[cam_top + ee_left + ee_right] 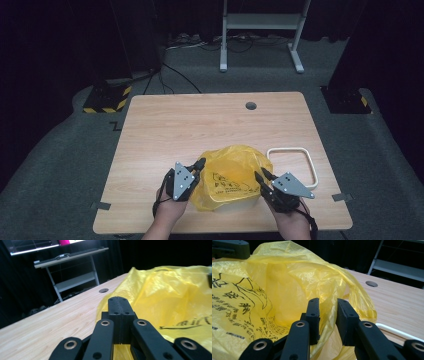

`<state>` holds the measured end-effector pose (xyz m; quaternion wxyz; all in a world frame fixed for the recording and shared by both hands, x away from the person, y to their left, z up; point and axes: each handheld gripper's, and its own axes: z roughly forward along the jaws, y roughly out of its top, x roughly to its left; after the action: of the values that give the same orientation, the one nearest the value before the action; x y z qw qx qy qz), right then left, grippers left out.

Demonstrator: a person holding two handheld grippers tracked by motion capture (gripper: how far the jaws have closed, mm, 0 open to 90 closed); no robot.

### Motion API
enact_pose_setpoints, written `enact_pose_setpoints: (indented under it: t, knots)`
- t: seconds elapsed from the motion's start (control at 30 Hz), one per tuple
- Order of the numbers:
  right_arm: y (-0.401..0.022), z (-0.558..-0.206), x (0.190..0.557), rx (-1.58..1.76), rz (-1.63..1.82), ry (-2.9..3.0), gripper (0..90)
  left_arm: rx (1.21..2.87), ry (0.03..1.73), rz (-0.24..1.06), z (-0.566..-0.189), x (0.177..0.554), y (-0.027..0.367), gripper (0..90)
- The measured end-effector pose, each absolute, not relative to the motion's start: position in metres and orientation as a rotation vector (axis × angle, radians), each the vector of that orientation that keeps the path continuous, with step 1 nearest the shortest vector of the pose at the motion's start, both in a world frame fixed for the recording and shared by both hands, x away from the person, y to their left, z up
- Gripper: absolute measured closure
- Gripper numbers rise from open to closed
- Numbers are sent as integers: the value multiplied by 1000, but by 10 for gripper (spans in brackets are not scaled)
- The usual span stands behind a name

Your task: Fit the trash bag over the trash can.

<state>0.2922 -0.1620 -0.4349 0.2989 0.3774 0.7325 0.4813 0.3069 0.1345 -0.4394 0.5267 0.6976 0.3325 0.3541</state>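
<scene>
So the yellow plastic bag (231, 176) with black print on it sits puffed up at the near middle of the wooden table (175, 130), pulled over some pale container; the left gripper (198, 165) is at the bag's left edge with its jaws pressed flat together, and I honestly can't tell if any plastic is caught between them. The right gripper (261, 175) is at the bag's right edge, jaws part way apart with a fold of the yellow film running between them, though it doesn't look squeezed tight; just to the right of the bag lies a white rectangular frame (295, 162), flat on the table.
</scene>
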Motion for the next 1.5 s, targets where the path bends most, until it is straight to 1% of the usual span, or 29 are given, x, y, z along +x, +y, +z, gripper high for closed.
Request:
enact_pose_setpoints:
  t: [0.23, 0.47, 0.7, 0.83, 0.9, 0.93, 0.97, 1.0, 1.13, 1.23, 1.37, 1.5]
  knots:
    - [-162, -435, 292, 1003, 1279, 1945, 731, 1628, 876, 827, -442, 325, 139, 900]
    - [-163, -435, 293, 1001, 1284, 1947, 732, 1591, 956, 751, -449, 345, 142, 900]
    - [-163, -435, 292, 998, 1281, 1948, 732, 1623, 1004, 703, -466, 356, 137, 900]
    - [-163, -435, 292, 999, 1282, 1949, 733, 1673, 1008, 718, -476, 351, 133, 900]
    - [-163, -435, 292, 998, 1283, 1950, 735, 1656, 1017, 722, -480, 348, 135, 900]
    - [-162, -435, 292, 999, 1281, 1948, 733, 1621, 1033, 728, -480, 345, 137, 899]
    - [-162, -435, 292, 998, 1280, 1946, 727, 1589, 1040, 734, -479, 342, 140, 875]
    - [-162, -434, 291, 994, 1286, 1939, 721, 1560, 1049, 745, -476, 339, 142, 824]
    - [-167, -422, 287, 976, 1328, 1869, 710, 1472, 1046, 817, -463, 323, 150, 767]
    - [-174, -414, 285, 977, 1337, 1830, 709, 1433, 1061, 835, -454, 309, 155, 748]
    - [-179, -419, 286, 997, 1305, 1830, 711, 1479, 1053, 854, -451, 284, 150, 749]
    - [-181, -427, 287, 1006, 1273, 1826, 722, 1542, 1073, 780, -462, 266, 145, 757]
